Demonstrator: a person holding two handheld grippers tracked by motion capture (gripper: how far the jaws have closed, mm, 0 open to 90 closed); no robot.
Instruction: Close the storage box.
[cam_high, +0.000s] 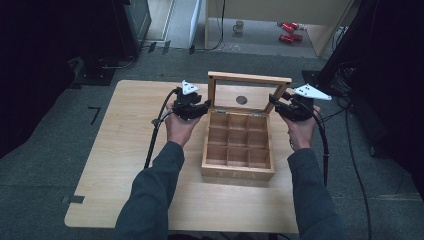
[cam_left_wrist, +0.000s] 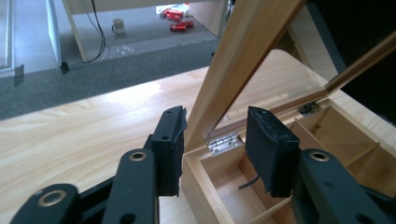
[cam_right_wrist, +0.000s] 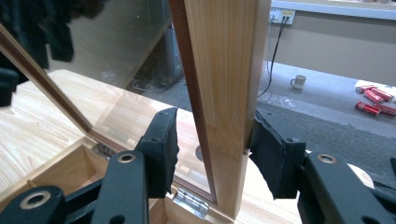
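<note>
A wooden box (cam_high: 237, 172) with several empty compartments stands mid-table. Its glass-paned lid (cam_high: 249, 77) is raised upright on silver hinges (cam_left_wrist: 224, 141). My left gripper (cam_high: 200, 107) is at the lid's left side rail (cam_left_wrist: 243, 51). Its jaws (cam_left_wrist: 215, 114) are open and straddle the rail, one outside against the wood and one over the box's back corner compartment. My right gripper (cam_high: 282, 107) is at the lid's right side rail (cam_right_wrist: 224, 70). It is open too (cam_right_wrist: 215, 119): the outer pad touches the rail and the inner pad stands a little off the glass side.
The light wooden table (cam_high: 125, 150) has bare room left of and in front of the box. On the floor beyond it are a mug (cam_high: 238, 26) and red cans (cam_high: 289, 31). Cables trail from both grippers, and dark equipment stands at the right.
</note>
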